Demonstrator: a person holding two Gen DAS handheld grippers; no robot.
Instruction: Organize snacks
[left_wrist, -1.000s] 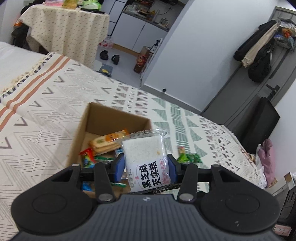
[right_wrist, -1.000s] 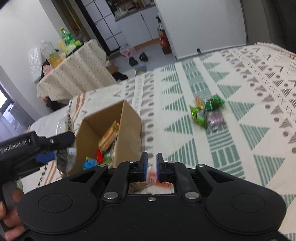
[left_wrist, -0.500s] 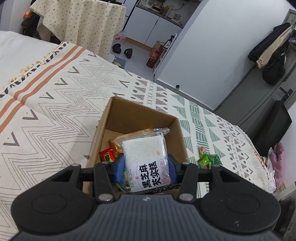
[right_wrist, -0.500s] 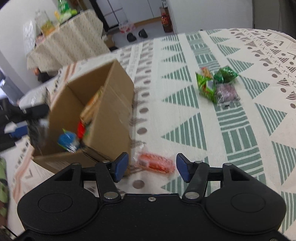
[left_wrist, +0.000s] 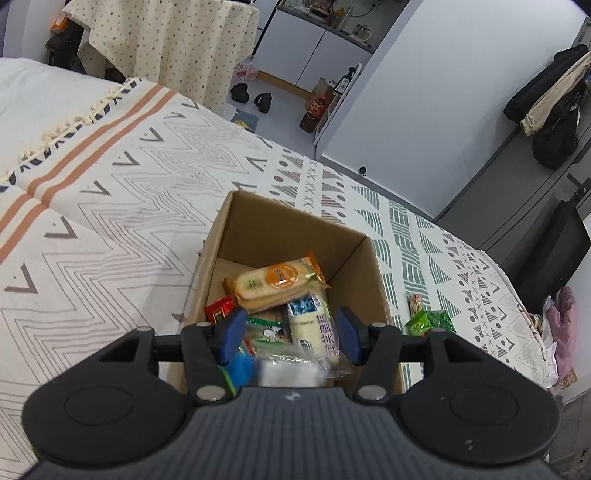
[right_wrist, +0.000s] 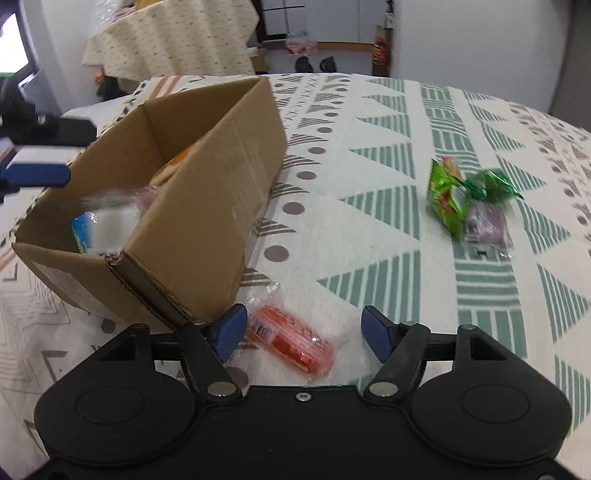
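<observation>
Just beside the box (right_wrist: 207, 206), the wide-open right gripper (right_wrist: 300, 334) is hovering over the red snack (right_wrist: 288, 339); it looks light, soft and crinkly, so squeeze its middle. Above the box, the left gripper (left_wrist: 290, 334) is wide open too.

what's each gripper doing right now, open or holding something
Left gripper: open, holding nothing, above the box.
Right gripper: open, holding nothing; a red snack lies on the bed between its fingers.

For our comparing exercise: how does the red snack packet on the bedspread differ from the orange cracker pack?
The red packet lies on the bedspread outside the box; the cracker pack sits inside it, atop other snacks. The red packet is slim and red-orange; the cracker pack is broader, showing pale crackers and an orange round label. Both are sealed in clear wrap, and neither is gripped.
</observation>
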